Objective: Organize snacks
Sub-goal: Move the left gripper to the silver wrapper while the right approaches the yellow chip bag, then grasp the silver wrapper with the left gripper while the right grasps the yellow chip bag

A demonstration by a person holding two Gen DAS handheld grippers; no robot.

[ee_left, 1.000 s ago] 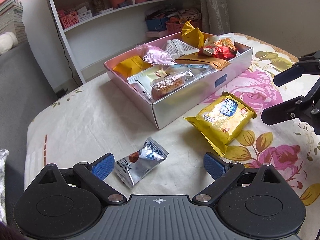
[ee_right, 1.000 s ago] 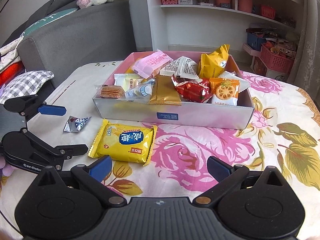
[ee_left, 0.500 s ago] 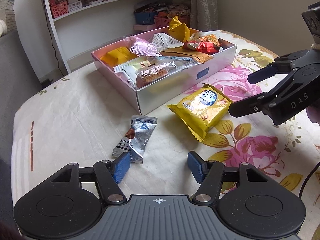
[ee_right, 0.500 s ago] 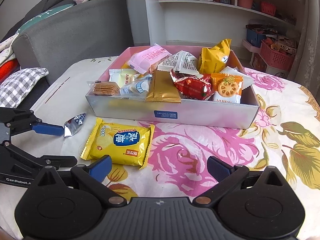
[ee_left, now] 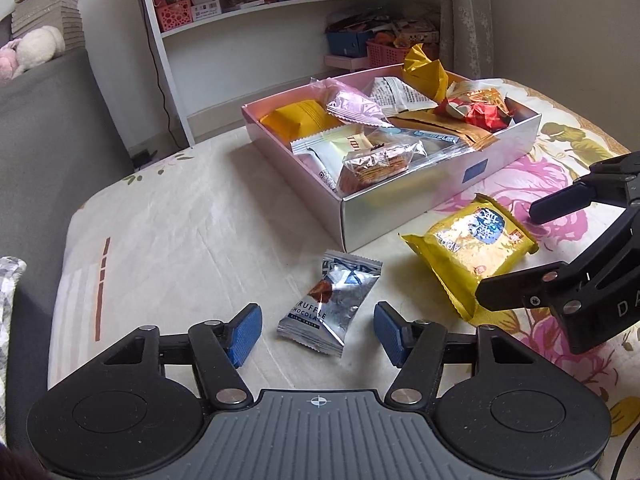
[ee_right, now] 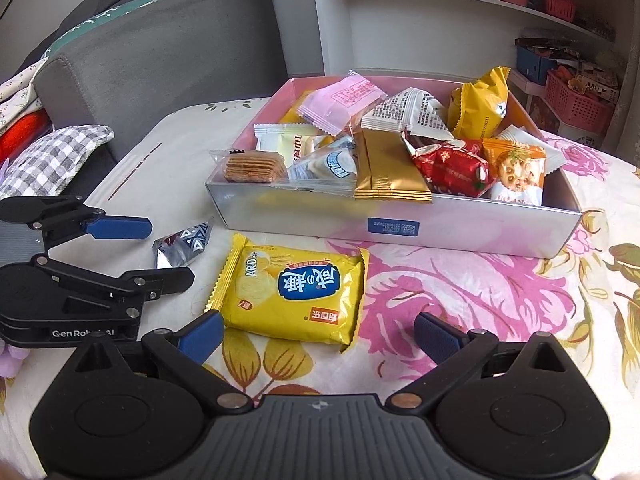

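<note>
A silver truffle chocolate wrapper (ee_left: 332,304) lies on the cloth between the open fingers of my left gripper (ee_left: 316,330), not clamped. It also shows in the right wrist view (ee_right: 182,245), with the left gripper (ee_right: 160,252) around it. A yellow cracker pack (ee_right: 290,292) lies flat in front of my open right gripper (ee_right: 320,334). In the left wrist view the pack (ee_left: 472,246) lies at the right, beside the right gripper (ee_left: 516,252). A pink and silver box (ee_right: 396,226) behind them holds several snack packets.
The floral tablecloth (ee_right: 480,296) covers the table. A grey sofa (ee_right: 160,64) with a checked cushion (ee_right: 48,160) stands to the left. White shelves (ee_left: 280,12) with baskets stand behind the table.
My left gripper has moved forward so the silver wrapper now lies between its fingers. My right gripper has moved closer to the yellow pack.
</note>
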